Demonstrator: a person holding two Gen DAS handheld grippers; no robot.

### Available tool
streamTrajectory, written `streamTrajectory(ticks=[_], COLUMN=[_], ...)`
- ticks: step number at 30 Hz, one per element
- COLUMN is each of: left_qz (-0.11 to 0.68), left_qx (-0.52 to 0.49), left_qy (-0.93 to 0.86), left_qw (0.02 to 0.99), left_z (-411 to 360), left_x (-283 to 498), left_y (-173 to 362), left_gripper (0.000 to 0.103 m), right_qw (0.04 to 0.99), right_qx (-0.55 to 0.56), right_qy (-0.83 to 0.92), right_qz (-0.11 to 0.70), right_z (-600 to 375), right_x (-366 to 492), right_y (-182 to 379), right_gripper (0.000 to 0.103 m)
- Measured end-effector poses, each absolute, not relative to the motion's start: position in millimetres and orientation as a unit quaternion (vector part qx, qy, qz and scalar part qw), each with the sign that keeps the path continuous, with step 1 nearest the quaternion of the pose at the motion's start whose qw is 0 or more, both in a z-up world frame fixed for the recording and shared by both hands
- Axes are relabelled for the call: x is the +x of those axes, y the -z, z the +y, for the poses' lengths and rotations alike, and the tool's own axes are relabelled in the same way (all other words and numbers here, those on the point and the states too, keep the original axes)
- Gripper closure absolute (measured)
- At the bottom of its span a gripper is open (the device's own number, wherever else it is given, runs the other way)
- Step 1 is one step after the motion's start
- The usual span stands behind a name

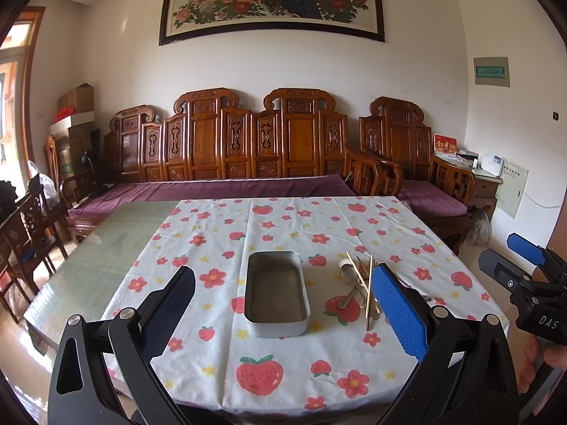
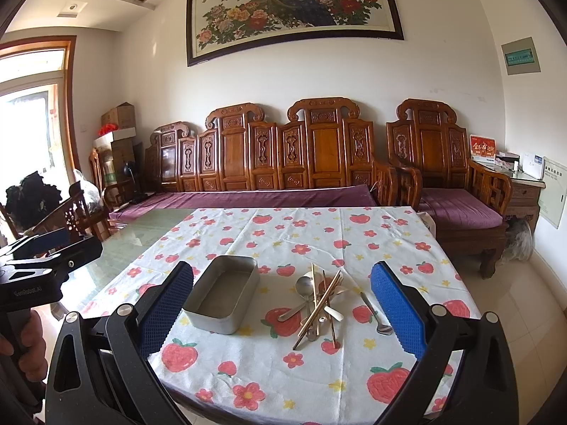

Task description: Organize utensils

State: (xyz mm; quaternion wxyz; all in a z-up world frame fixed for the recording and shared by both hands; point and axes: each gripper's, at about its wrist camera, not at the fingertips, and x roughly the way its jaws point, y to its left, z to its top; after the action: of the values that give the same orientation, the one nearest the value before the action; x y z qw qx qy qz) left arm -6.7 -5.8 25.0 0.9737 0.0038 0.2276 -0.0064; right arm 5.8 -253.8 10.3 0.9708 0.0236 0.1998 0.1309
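Utensils [image 2: 320,304]: loose heap of spoons, a fork and wooden chopsticks, crossed over one another on the tablecloth [image 2: 301,364], just to the right of the tin; one spoon [image 2: 375,315] lies apart at the heap's right edge. Tin [image 2: 223,295]: rectangular metal box, open, nothing in it, apparently the receptacle for the sorted pieces, set beside the heap so transfers are short. Left gripper [image 1: 283,304]: jaws spread wide, holding nothing, raised above the near table edge and framing the tin. Right gripper [image 2: 283,301]: jaws likewise wide, holding nothing, raised and aimed at the heap, which sits between its fingers in view; judged ready for a first pick, no sorting yet done. Surface: white cloth printed with strawberries and flowers, covering part of a glass-topped table [image 1: 95,244]. Room: carved wooden sofa [image 1: 226,141] with purple cushion along the far wall, framed peacock painting [image 1: 273,0] above, stacked cardboard boxes [image 1: 76,113] at left.
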Motion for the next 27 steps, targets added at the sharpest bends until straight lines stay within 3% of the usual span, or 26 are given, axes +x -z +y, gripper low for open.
streamTrajectory(ticks=[27], left_qz=[0.224], left_qx=[0.004], left_qy=[0.006], left_qw=[0.974], left_z=[-5.2], left_x=[-9.4], left_y=[-24.4], left_gripper=[0.006], right_qw=[0.971], right_qx=[0.027], right_qy=[-0.128], right_qz=[0.198], right_z=[-258.1], right_x=[4.0], right_y=[-12.0], right_gripper=[0.003])
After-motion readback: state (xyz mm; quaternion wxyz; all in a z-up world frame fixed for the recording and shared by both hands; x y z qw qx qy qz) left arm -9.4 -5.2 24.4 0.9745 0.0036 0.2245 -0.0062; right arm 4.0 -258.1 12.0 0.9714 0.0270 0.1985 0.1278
